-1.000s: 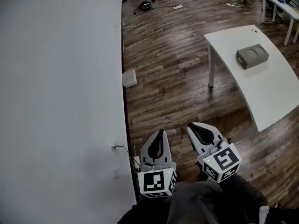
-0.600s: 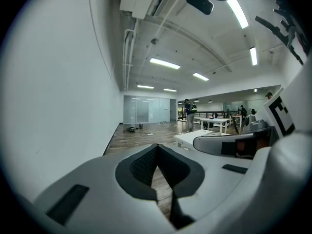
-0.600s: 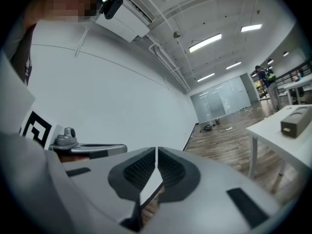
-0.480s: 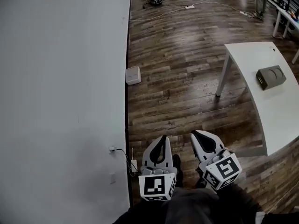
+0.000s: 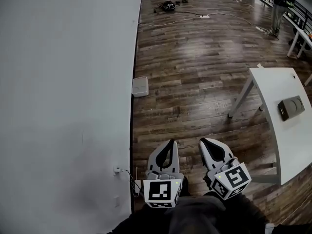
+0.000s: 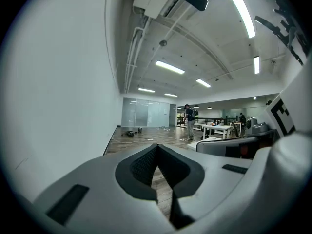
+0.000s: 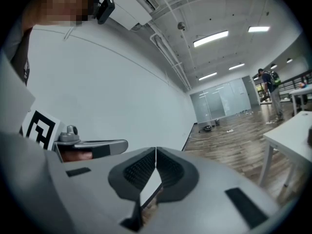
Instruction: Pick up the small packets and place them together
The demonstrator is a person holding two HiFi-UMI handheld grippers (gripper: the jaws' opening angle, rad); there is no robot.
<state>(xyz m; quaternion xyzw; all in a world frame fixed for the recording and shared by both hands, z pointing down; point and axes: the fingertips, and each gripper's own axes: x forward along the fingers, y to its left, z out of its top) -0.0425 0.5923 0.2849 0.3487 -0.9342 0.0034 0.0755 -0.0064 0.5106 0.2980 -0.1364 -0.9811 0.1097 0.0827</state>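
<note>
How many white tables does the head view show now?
2: near table at right, bearing a grey box; far table cut off at top-right edge. Others may be hidden.

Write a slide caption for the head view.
Both shut, the left tongs and right tongs hang over a floor between a wall and a table bearing a grey box.

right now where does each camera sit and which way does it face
Head view: on the person's head, looking steeply down at wood floor beside a white wall; shows both the left gripper and right gripper.
Left gripper view: rides the left gripper, looking along its shut jaws down the room; right gripper at right.
Right gripper view: rides the right gripper, looking along its shut jaws toward the wall; left gripper at left.
Shared: the white table shows in head and right gripper views.
</note>
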